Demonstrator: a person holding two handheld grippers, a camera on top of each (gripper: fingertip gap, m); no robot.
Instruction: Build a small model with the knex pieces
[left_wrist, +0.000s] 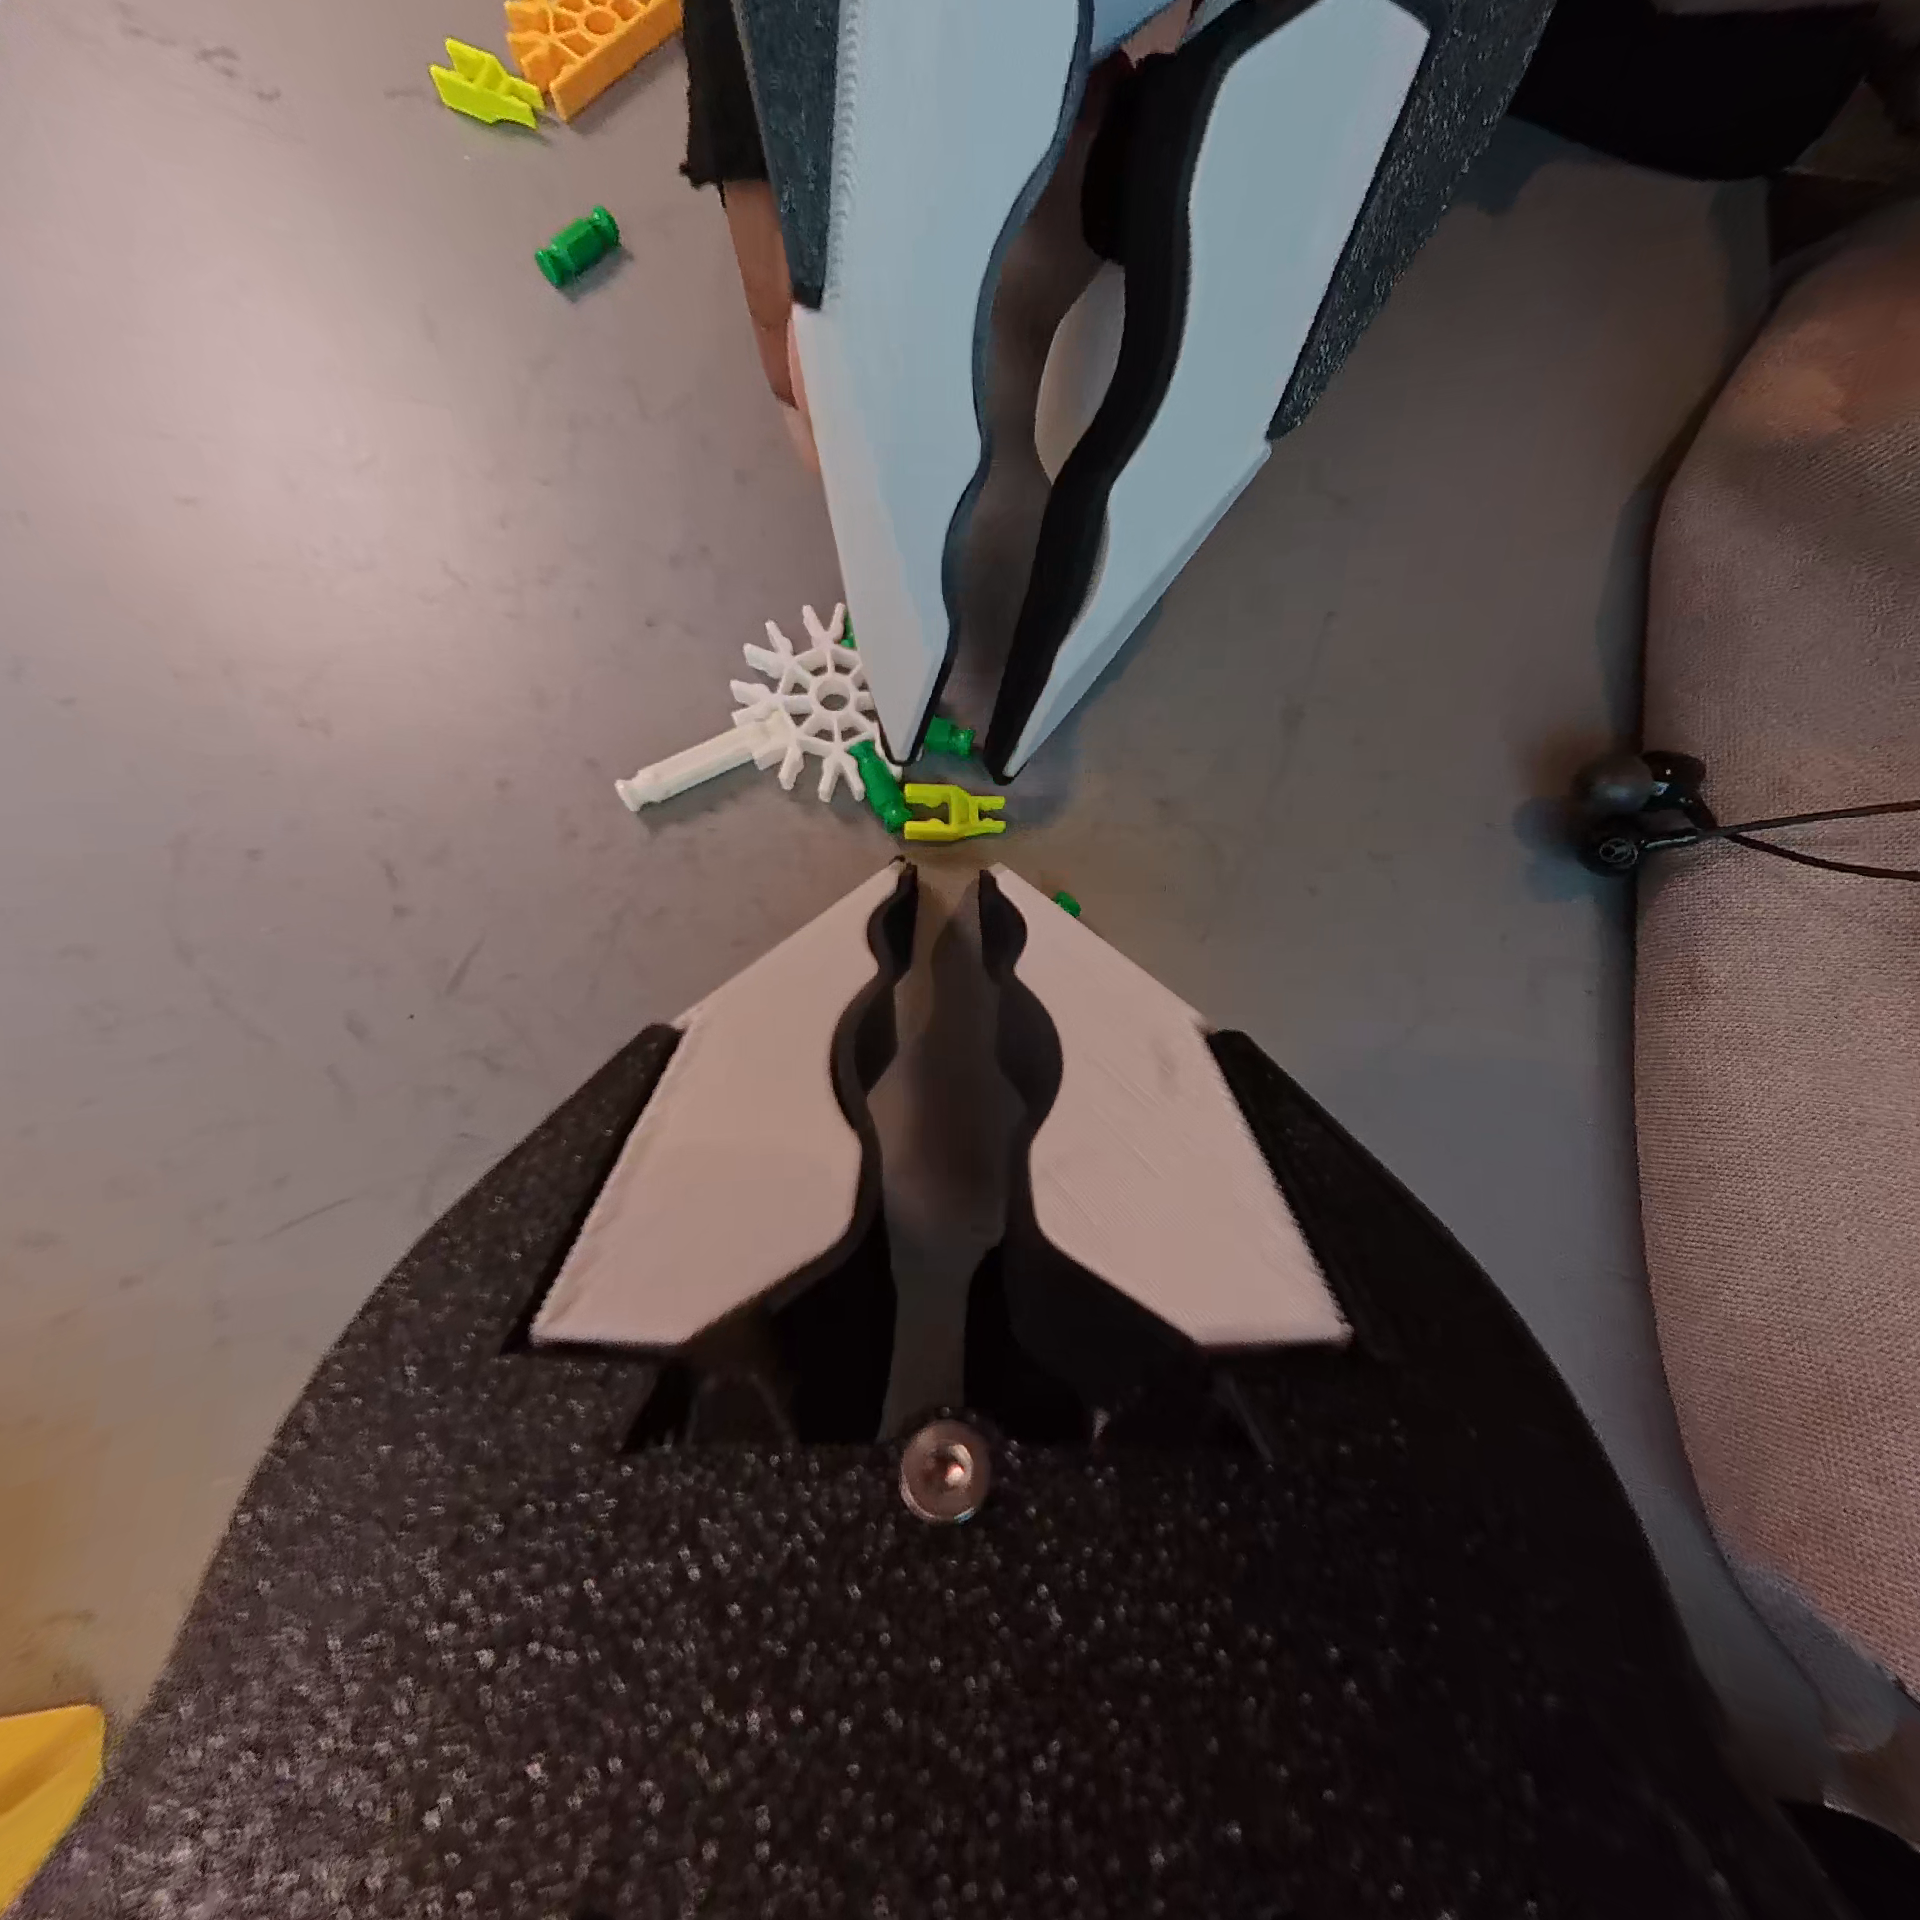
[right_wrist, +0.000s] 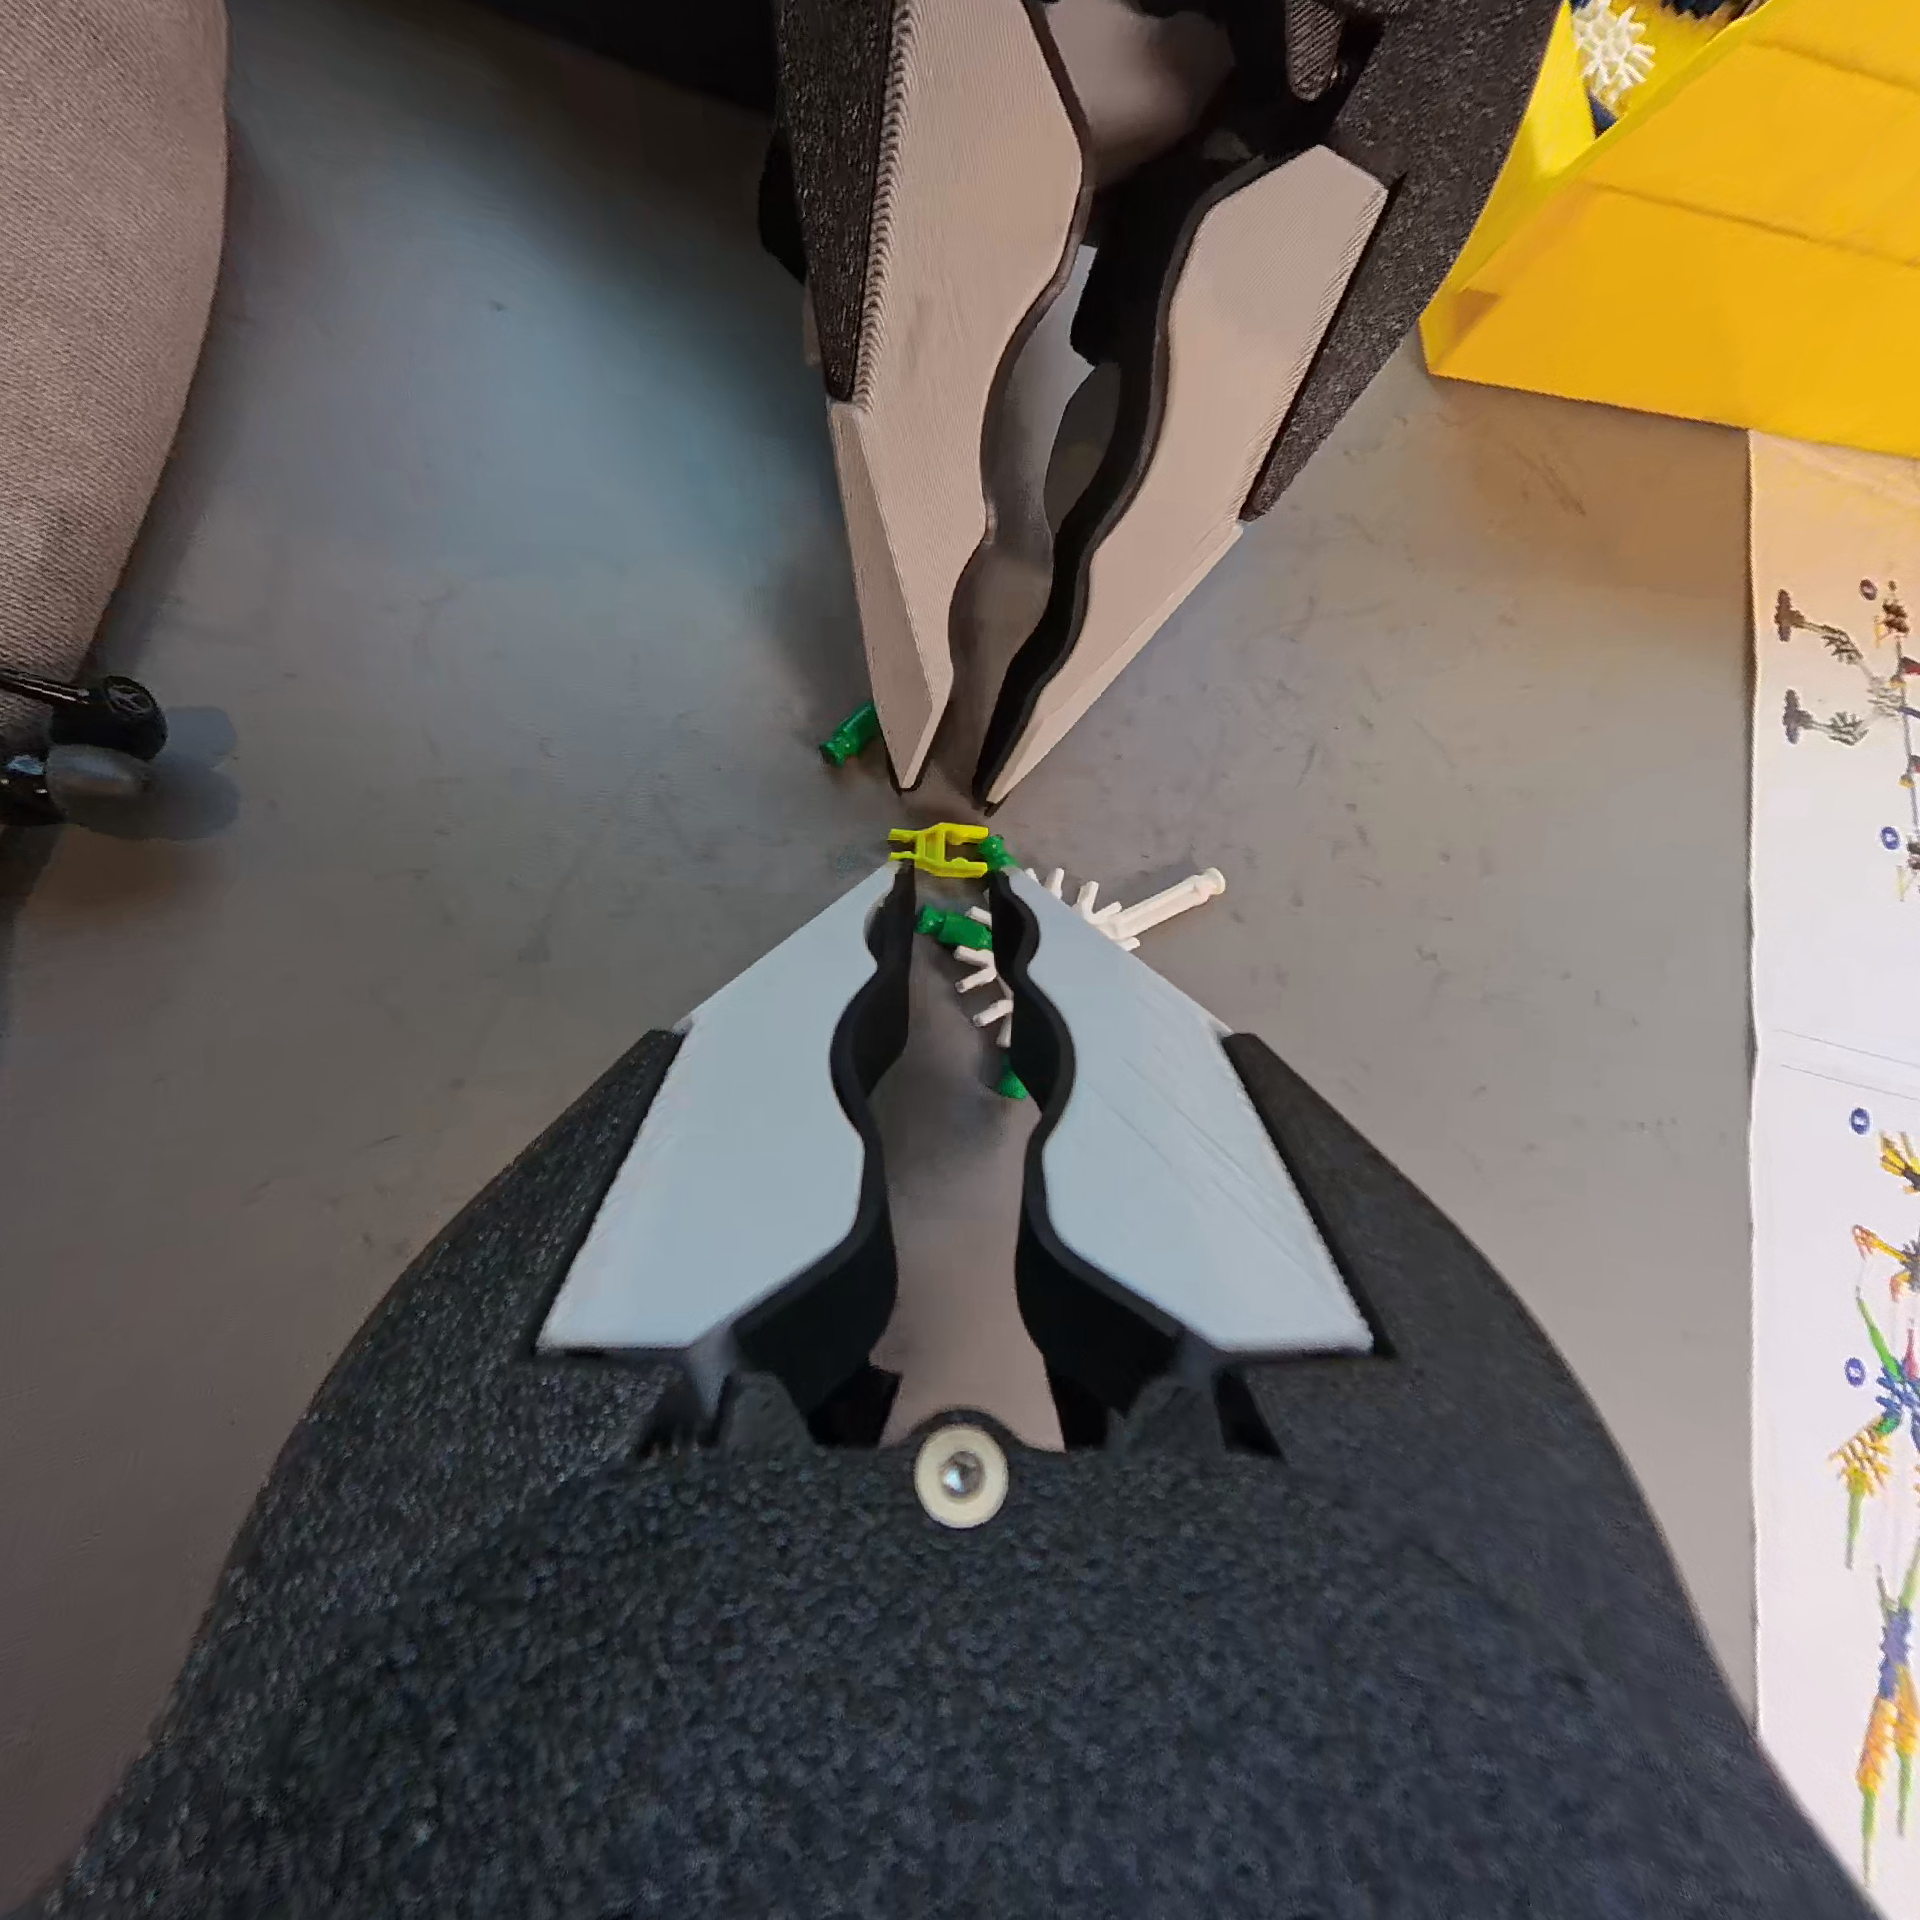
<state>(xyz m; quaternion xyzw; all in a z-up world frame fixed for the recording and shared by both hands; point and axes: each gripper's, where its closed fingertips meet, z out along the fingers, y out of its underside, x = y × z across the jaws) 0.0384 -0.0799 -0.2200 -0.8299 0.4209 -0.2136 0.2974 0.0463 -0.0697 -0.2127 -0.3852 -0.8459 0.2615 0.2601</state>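
Where the two tips meet nose to nose, the left claw (left_wrist: 940, 878) and right claw (right_wrist: 948, 888) both stand slightly parted, gripping nothing — the yellow-green clip (left_wrist: 954, 811) lies on the table (left_wrist: 364, 727) between them, a green rod (right_wrist: 943, 923) and white snowflake connector (left_wrist: 816, 715) just beside.

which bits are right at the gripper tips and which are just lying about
At the tips of the left gripper and right gripper: yellow-green plastic clip, white snowflake-shaped plastic connector with white rod, short green plastic rods.
Off to the side: lone green rod, orange lattice piece, black earphones, yellow cardboard box, printed instruction sheet.
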